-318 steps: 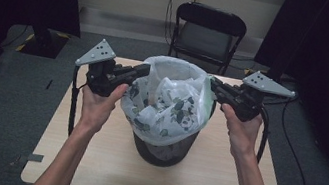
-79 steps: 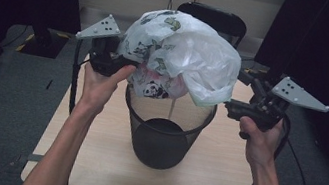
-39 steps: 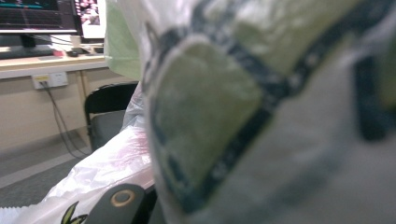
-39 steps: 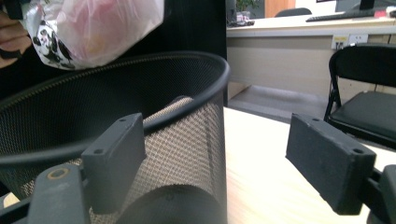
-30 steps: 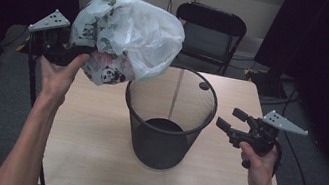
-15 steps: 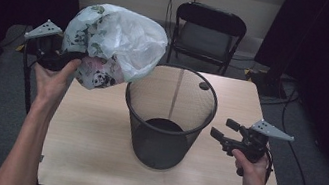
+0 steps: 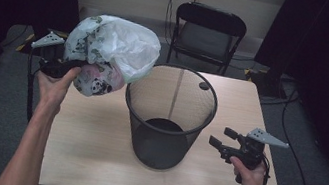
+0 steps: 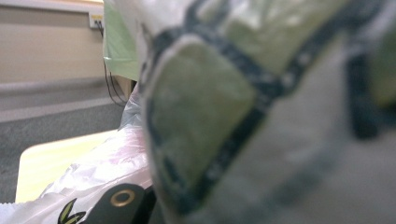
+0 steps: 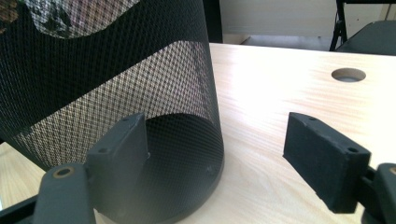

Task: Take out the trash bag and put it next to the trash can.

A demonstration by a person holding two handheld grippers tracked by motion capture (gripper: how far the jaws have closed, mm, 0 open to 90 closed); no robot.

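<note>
My left gripper [image 7: 63, 66] is clenched on the full trash bag [image 7: 110, 55], which hangs in the air left of the wire wastebasket [image 7: 168, 116], clear of its rim and above the table's [image 7: 87, 145] left edge. In the left gripper view the bag's printed plastic presses right against the camera. My right gripper [image 7: 223, 139], jaws apart and holding nothing, hovers low just right of the wastebasket's base. The risk I judge from here: I hold only a pinch of thin film, and the bag's weight could tear or slip it free, spilling rubbish over the table. A swing could also knock the light, emptied wastebasket over.
</note>
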